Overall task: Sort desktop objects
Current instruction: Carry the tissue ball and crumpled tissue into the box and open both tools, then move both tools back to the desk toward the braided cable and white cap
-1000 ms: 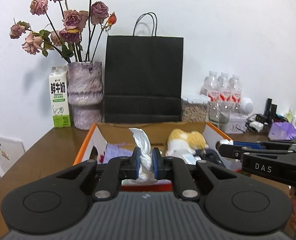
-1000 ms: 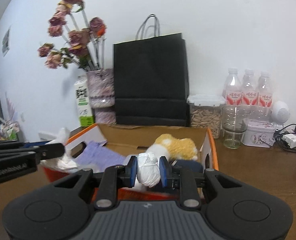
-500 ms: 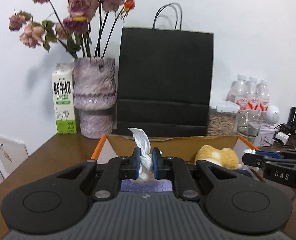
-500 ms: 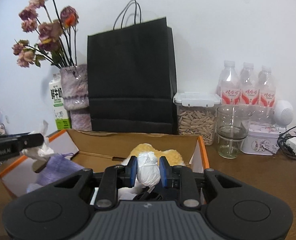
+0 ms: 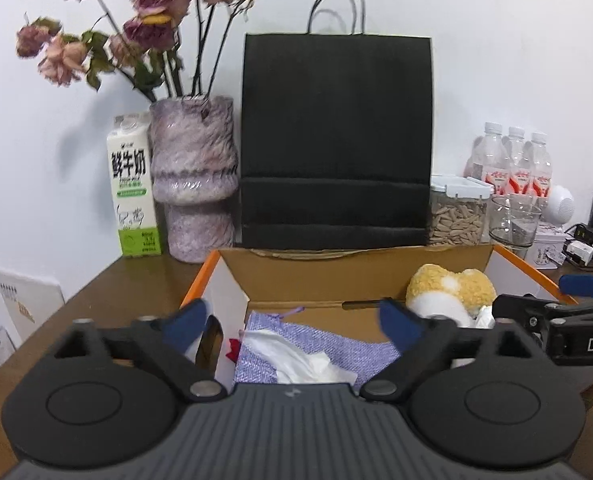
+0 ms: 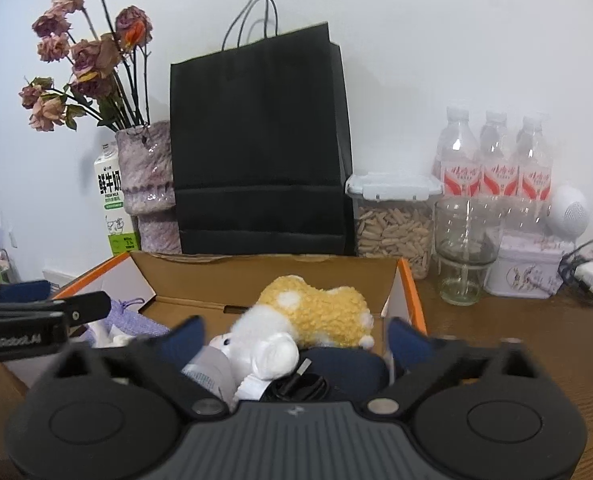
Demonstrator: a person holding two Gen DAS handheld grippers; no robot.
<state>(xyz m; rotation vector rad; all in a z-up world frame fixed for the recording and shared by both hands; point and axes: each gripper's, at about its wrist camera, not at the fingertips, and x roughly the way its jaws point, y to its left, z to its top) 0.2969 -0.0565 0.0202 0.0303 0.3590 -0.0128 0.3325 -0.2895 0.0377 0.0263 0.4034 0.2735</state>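
An open cardboard box with orange edges (image 5: 360,276) (image 6: 272,276) sits on the wooden desk. My left gripper (image 5: 294,324) is open over its left side, above a crumpled white tissue (image 5: 296,360) lying on a purple cloth pouch (image 5: 336,344). My right gripper (image 6: 296,334) is open over the right side, above a white wad (image 6: 274,354) next to a yellow plush toy (image 6: 316,312) (image 5: 452,288), a black cable (image 6: 296,384) and a dark blue item (image 6: 348,368).
Behind the box stand a black paper bag (image 5: 336,140), a vase of dried roses (image 5: 194,176), a milk carton (image 5: 134,196), a seed container (image 6: 394,224), a glass jar (image 6: 464,248), water bottles (image 6: 496,160), a tin (image 6: 524,268) and a charger (image 6: 592,272).
Both grippers moved forward over the box and opened. The tissue dropped from the left one onto the purple pouch; the white wad dropped from the right one beside the plush toy.
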